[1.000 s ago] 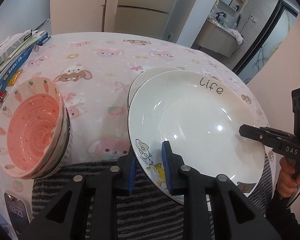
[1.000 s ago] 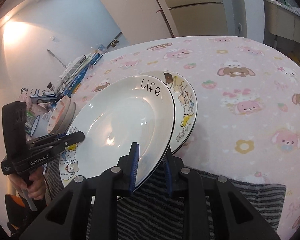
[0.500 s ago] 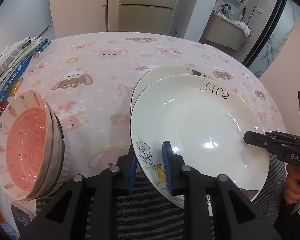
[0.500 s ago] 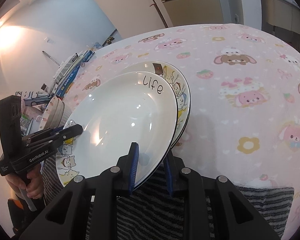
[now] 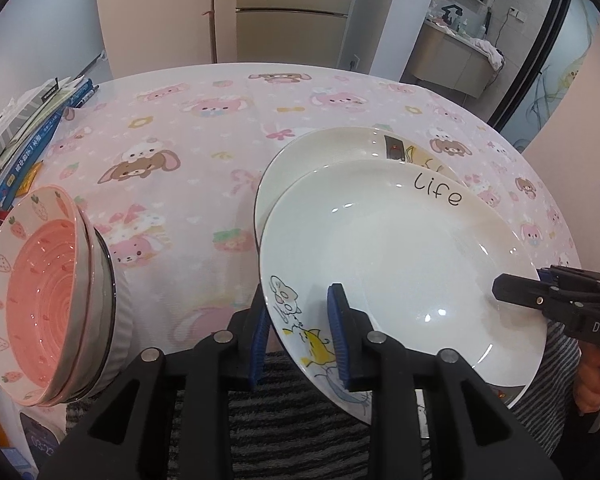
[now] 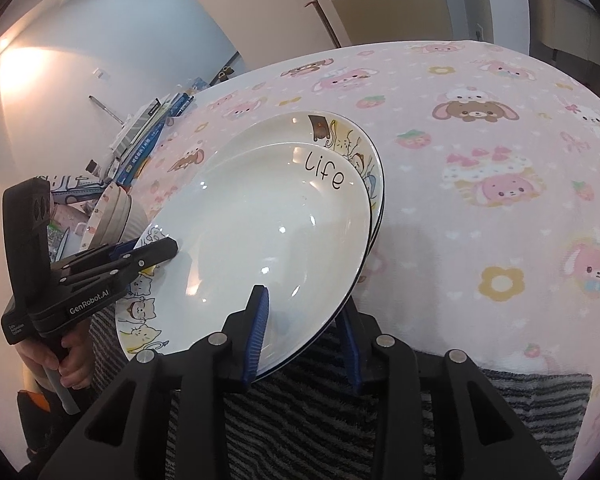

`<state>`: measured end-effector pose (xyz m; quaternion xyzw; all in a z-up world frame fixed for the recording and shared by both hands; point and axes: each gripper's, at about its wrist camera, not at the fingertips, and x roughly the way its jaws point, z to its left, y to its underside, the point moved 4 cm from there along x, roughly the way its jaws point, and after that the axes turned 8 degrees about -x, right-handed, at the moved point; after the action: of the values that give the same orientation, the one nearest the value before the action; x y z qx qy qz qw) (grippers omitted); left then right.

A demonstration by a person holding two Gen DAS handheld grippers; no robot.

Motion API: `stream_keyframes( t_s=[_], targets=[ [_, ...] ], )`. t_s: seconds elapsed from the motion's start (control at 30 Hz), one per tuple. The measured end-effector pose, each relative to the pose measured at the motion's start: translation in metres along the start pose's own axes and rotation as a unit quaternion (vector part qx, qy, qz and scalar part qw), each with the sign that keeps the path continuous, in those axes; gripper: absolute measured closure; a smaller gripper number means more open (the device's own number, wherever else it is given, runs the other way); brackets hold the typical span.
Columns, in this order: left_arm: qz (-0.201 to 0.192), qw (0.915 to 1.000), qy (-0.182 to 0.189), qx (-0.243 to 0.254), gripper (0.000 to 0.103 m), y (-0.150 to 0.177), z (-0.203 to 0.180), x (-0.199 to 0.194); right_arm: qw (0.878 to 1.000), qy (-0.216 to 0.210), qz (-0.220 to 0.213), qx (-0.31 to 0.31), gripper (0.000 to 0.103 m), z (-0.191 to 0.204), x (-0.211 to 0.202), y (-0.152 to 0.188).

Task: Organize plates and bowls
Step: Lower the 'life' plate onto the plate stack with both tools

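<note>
A white plate marked "life" (image 5: 400,252) lies tilted over a second cartoon plate (image 5: 332,148) on the pink table. My left gripper (image 5: 298,328) is shut on the near-left rim of the "life" plate. My right gripper (image 6: 304,332) is shut on its opposite rim (image 6: 260,232); the lower plate (image 6: 340,136) peeks out behind. The right gripper shows at the right edge of the left wrist view (image 5: 540,296), and the left gripper at the left of the right wrist view (image 6: 148,252). A stack of pink strawberry bowls (image 5: 48,296) stands to the left.
A pink cartoon tablecloth (image 5: 188,128) covers the round table. Books and boxes (image 5: 28,128) are piled at the far left edge. A striped grey mat (image 5: 284,420) lies at the near edge under the plates. The bowl stack also shows in the right wrist view (image 6: 116,212).
Both grippers keep hold of the "life" plate, and it has shifted a little toward the near edge, uncovering more of the plate below. The bowls have not moved.
</note>
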<state>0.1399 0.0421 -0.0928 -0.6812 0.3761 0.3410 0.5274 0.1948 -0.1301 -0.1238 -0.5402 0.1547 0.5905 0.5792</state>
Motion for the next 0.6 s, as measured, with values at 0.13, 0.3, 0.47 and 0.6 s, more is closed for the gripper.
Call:
stream_keyframes(
  t_s=[0.13,0.3,0.47,0.6],
  targets=[
    [0.006,0.9999,0.010,0.001,0.064,0.002,-0.004,0.001,1.000,-0.011,-0.001,0.003,0.066,-0.001,-0.001,0.001],
    [0.030,0.9972,0.060,-0.035,0.054,0.006,0.003,-0.004,0.999,-0.030,-0.011,0.022,0.067,-0.005,-0.007,0.004],
    [0.011,0.9978,0.059,-0.028,0.075,0.014,0.006,-0.019,1.000,-0.020,-0.015,0.018,0.071,-0.005,-0.006,0.003],
    [0.005,0.9990,0.042,-0.015,0.077,0.013,0.004,-0.020,0.999,-0.013,-0.022,0.026,0.074,-0.008,-0.005,0.001]
  ],
)
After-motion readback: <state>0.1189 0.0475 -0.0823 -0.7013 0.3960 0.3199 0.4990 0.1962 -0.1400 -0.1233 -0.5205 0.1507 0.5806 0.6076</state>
